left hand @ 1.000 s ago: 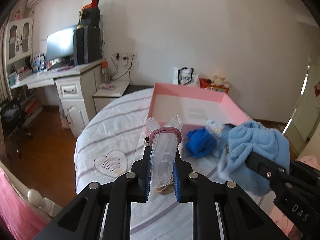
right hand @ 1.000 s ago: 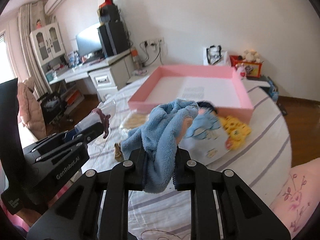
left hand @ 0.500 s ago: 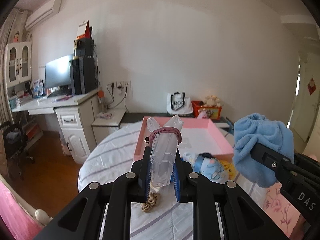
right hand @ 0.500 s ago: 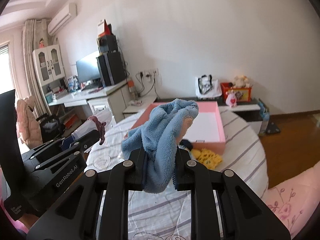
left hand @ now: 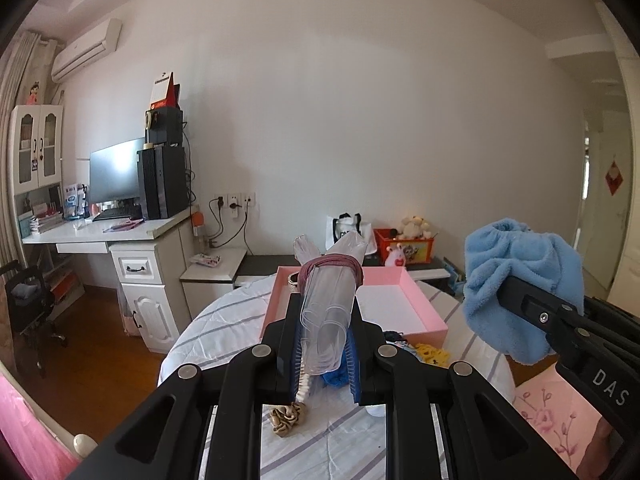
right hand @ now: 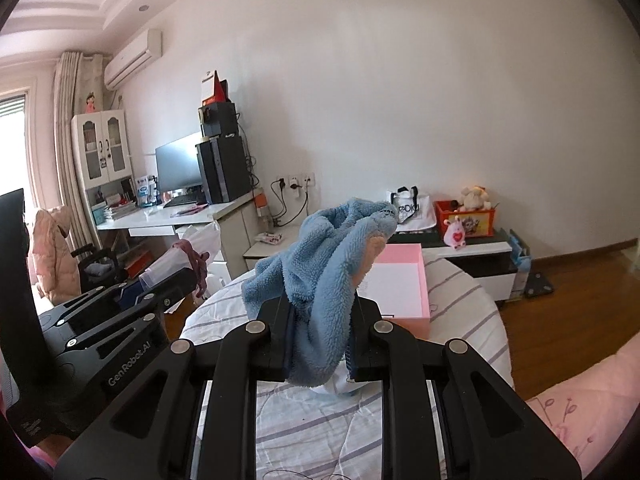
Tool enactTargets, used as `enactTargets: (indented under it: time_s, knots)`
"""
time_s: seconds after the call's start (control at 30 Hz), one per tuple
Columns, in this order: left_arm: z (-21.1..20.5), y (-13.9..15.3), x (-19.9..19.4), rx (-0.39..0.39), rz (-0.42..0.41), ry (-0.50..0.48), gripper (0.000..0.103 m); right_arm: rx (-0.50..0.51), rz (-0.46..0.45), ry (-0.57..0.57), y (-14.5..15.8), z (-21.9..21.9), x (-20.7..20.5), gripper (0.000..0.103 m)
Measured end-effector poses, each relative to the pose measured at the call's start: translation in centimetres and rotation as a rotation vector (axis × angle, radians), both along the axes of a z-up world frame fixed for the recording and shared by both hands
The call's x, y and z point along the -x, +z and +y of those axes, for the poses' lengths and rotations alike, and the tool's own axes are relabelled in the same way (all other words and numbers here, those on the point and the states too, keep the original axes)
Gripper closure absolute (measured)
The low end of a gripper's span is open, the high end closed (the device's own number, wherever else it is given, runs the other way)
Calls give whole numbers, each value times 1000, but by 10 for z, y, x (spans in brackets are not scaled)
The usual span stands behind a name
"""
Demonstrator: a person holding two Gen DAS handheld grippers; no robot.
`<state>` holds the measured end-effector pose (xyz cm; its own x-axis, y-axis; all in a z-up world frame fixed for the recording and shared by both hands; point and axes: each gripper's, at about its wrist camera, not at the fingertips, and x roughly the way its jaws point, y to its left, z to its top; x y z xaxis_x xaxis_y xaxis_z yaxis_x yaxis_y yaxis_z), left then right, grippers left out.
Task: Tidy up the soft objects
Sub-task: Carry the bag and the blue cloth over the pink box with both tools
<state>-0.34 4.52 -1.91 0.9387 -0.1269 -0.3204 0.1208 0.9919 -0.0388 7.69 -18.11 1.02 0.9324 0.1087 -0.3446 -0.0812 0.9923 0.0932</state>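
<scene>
My left gripper is shut on a clear plastic packet with a mauve hair band around its top, held high above the bed. My right gripper is shut on a fluffy light blue cloth, also raised; the cloth shows in the left wrist view at the right. An open pink box lies on the striped bedspread ahead. A tan scrunchie, a dark blue cloth and a yellow soft item lie on the bed before the box.
A white desk with monitor and speakers stands left of the bed. A low cabinet with a red toy box and a white bag is against the far wall. A pink floral cover lies at the right.
Both grippers have risen and drawn back from the bed with their loads. The pink box and the loose items now look farther away and lower in both views.
</scene>
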Motion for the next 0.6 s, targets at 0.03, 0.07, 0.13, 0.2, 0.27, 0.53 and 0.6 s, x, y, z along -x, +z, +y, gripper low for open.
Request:
enactTargets:
  time_s: [0.03, 0.07, 0.13, 0.2, 0.27, 0.53, 0.6]
  knots:
    - [1, -1, 2, 0, 1, 2, 88, 0, 0, -1, 0, 0, 0, 85]
    - [-2, -1, 2, -1, 1, 2, 88, 1, 1, -4, 0, -1, -1, 85]
    - [0, -4, 6, 1, 3, 3, 88, 2, 3, -6, 0, 0, -2, 85]
    - [-1, -5, 4, -1, 5, 6, 88, 3, 5, -6, -1, 2, -2, 85]
    - [-5, -2, 1, -2, 8, 8, 88, 3, 4, -7, -1, 2, -2, 85]
    - [-18, 3, -20, -9, 16, 16, 88, 12, 15, -14, -7, 1, -8, 85]
    - [-20, 3, -25, -11, 20, 16, 88, 15, 18, -18, -7, 2, -12, 85]
